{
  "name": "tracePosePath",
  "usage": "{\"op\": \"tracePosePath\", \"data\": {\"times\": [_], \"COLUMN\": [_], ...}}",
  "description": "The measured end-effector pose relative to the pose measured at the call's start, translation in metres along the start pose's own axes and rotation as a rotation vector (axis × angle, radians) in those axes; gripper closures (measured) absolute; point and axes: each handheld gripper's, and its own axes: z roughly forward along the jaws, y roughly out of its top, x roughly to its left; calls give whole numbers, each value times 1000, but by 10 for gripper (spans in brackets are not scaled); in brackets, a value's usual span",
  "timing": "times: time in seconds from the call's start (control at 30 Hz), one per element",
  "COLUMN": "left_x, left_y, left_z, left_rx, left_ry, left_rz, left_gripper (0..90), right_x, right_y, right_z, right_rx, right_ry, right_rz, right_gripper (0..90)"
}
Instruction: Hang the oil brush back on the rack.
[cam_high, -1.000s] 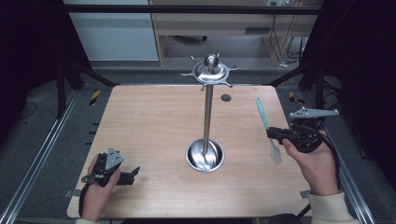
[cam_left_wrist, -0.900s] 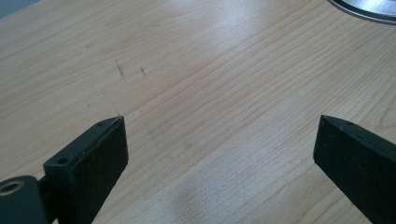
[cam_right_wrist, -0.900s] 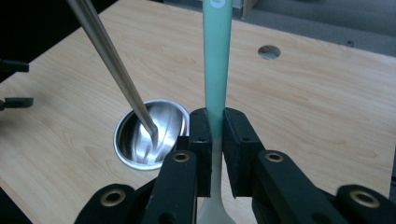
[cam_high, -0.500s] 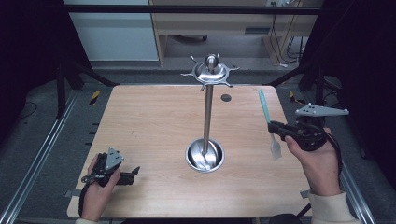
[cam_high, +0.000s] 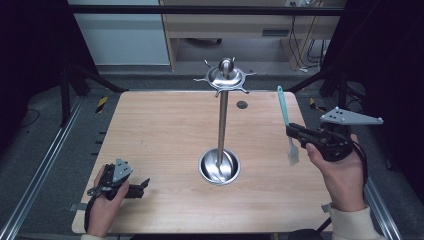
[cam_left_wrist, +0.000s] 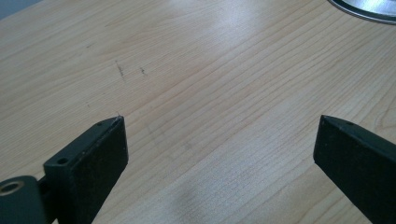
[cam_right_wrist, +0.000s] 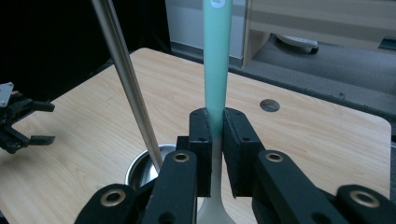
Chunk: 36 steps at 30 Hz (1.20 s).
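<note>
Landmark is the utensil stand (cam_high: 223, 125), steel pole on a round dish base (cam_high: 219, 167) mid-table, hook crown (cam_high: 226, 77) on top.

Nearest, toward the person and off the stand's left side: left gripper (cam_high: 131, 188) low on the wooden table (cam_high: 150, 130), jaws spread wide, nothing between them; its own view has only bare wood and a sliver of the base rim (cam_left_wrist: 369, 9).

Off the stand's right side, lifted clear of the table: right gripper (cam_high: 295, 132), jaws pressed on a spatula (cam_high: 286, 120) at the join of teal handle (cam_right_wrist: 217, 60) and pale blade neck. Handle end points up and away, blade (cam_high: 293, 155) hangs down. The spatula is well apart from the pole (cam_right_wrist: 126, 84).

Farthest: the crown, above and beyond the spatula tip.

Likely step: hang the spatula on a crown hook. To do it well, raise the handle end to crown height, keep it upright, approach a free hook from outside, thread the handle's hole, and avoid knocking the pole. Grip looks low, so watch for swing.
</note>
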Motion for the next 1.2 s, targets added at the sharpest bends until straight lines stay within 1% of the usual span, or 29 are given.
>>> {"op": "tracePosePath", "data": {"times": [0.13,0.2,0.43,0.57,0.77,0.93,1.2], "left_x": [0,0,0,0,0,0,-1], "left_y": [0,0,0,0,0,0,0], "left_z": [0,0,0,0,0,0,0], "left_rx": [-1,0,0,0,0,0,2], "left_ry": [1,1,1,1,1,2,2], "left_rz": [0,0,1,1,1,1,3], "left_gripper": [27,27,27,27,27,27,27], "right_x": [2,6,14,18,25,31,41], "right_y": [1,2,5,8,9,9,8], "right_z": [-1,-2,-4,-5,-5,-5,-7], "right_rx": [-17,-33,-62,-72,-81,-95,-114], "right_ry": [10,20,34,34,42,60,75], "right_rz": [-1,-15,-37,-54,-66,-82,-109], "right_gripper": [823,823,823,823,823,823,823]}}
